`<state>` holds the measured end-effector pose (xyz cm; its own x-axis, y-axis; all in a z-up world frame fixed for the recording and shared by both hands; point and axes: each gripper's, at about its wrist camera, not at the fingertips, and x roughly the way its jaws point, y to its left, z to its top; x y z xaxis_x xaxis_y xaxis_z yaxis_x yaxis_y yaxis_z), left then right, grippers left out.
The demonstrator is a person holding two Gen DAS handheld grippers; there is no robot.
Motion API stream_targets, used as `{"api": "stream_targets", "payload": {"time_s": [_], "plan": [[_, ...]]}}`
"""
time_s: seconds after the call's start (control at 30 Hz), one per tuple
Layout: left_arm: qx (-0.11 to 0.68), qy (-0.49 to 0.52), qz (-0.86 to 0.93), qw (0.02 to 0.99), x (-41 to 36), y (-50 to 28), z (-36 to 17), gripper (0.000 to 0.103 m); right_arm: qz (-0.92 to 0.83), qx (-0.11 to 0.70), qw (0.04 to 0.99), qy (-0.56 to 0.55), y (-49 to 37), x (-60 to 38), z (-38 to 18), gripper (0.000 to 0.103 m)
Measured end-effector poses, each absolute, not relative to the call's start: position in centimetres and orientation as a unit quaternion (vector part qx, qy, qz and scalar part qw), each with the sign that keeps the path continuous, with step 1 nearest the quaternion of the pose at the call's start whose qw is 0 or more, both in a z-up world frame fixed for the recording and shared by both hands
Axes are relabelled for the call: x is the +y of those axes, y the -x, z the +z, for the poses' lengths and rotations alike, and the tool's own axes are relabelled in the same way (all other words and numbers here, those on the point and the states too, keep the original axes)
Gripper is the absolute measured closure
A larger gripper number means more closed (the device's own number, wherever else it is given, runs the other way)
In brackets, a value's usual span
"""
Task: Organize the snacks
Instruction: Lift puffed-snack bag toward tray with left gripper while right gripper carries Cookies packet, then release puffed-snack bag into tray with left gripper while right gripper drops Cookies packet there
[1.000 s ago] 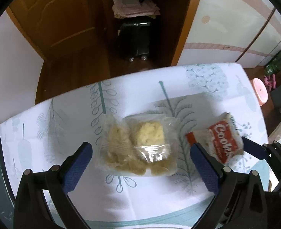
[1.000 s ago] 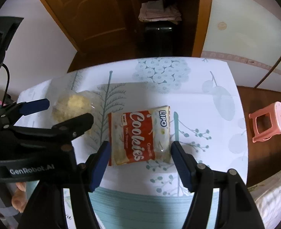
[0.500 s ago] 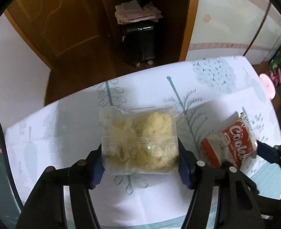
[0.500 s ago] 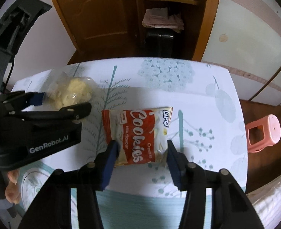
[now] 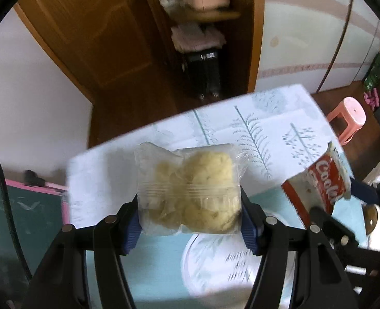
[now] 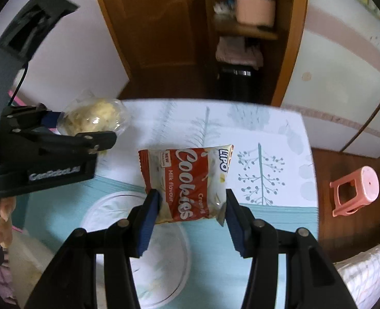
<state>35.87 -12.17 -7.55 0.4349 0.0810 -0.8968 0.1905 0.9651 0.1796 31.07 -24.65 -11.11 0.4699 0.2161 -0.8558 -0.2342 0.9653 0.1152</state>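
— Lifting off together, is that what both snacks are doing now?

— Yes. A second ago the clear bag of pale cookies (image 5: 190, 193) and the red Lipo Cookies packet (image 6: 187, 182) were both lying flat on the leaf-print tablecloth (image 5: 267, 128). Now each one is hanging above it, and the cloth is sitting lower and further back in both wrist views.

— What is that meaning for the tidying?

— Judging from this, the picking-up is done and the carrying is beginning. A round white plate (image 6: 102, 211) is showing under the packets at the bottom middle of each frame; it is looking like the likely drop spot, though that is only a guess.

— How is the left gripper (image 5: 190, 221) standing?

— Its jaws have just been closing from fully spread, and its blue pads are now pressing both side edges of the clear bag, which is filling the centre of the left view. The gap is staying fairly wide because the bag is wide.

— And the right gripper (image 6: 190, 211)?

— It has been narrowing too, and it is now pinching the lower end of the red packet, whose top is reaching up towards the middle of the right view.
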Motion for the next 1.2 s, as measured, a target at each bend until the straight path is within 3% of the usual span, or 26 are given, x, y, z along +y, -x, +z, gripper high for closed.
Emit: {"api": "stream_targets", "payload": {"time_s": [0.27, 0.5, 0.97, 1.17, 1.2], "plan": [[0.447, -0.121, -0.046, 0.885, -8.9, -24.8, 4.2, 0.04, 0.137, 0.425, 0.895, -0.003, -22.6, -22.8, -0.1, 0.052], [0.402, -0.08, -0.067, 0.91, -4.6, -14.8, 8.0, 0.04, 0.155, 0.381, 0.911, 0.0, -14.3, -20.8, 5.4, 0.052], [0.408, -0.028, -0.037, 0.912, -1.1, -3.1, -1.5, 0.04, 0.174, 0.364, 0.915, -0.014, -2.5, -17.8, 2.1, 0.051], [0.427, -0.038, -0.021, 0.903, -2.0, -2.3, -5.2, 0.039, 0.161, 0.41, 0.898, -0.015, -2.2, -17.4, -2.4, 0.051], [0.43, -0.038, -0.018, 0.902, -2.0, -2.1, -5.7, 0.034, 0.158, 0.421, 0.893, -0.012, -2.3, -17.3, -3.3, 0.051]]}}
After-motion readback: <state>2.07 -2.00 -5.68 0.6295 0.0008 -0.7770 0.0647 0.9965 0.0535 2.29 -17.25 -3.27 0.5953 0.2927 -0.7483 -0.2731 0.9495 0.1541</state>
